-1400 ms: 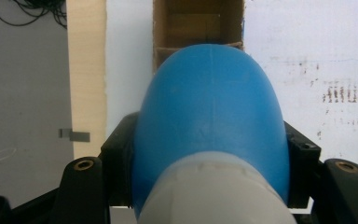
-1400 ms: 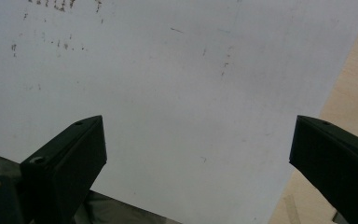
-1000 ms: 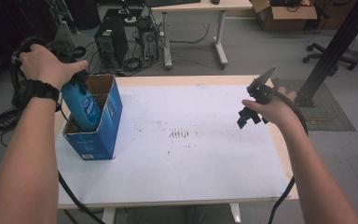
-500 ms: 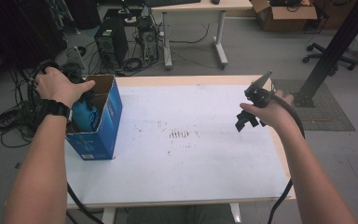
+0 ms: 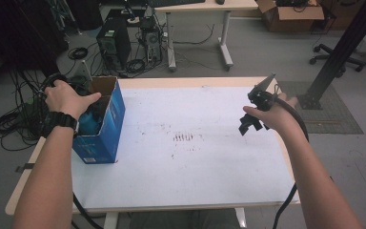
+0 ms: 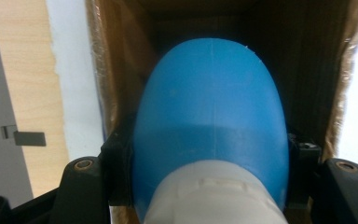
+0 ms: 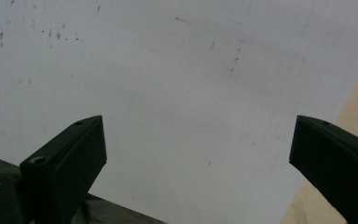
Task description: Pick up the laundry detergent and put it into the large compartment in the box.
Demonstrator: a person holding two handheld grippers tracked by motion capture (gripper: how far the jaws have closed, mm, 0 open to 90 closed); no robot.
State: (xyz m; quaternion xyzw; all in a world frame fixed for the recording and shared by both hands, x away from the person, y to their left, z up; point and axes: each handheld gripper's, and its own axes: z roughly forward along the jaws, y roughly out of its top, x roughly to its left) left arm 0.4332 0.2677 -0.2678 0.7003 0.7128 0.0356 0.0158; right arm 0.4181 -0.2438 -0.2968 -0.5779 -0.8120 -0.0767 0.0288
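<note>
Two tongs: left (image 6: 209, 186) clamping blue bottle (image 6: 209, 126) inside box (image 5: 109, 124), right (image 7: 200, 154) agape.

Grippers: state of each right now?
Left gripper: shut on the blue plastic bottle with white cap, inside the blue cardboard box.
Right gripper: open, empty, over the white tabletop.

1. The box (image 5: 106, 129) stands at the table's (image 5: 195, 186) left edge; the bottle (image 6: 209, 121) takes most of its opening, with narrow gaps to the cardboard walls.
2. The white tabletop from box to right gripper (image 5: 251, 121) lies open.
3. Under that gripper's wide-apart jaws is bare surface.
</note>
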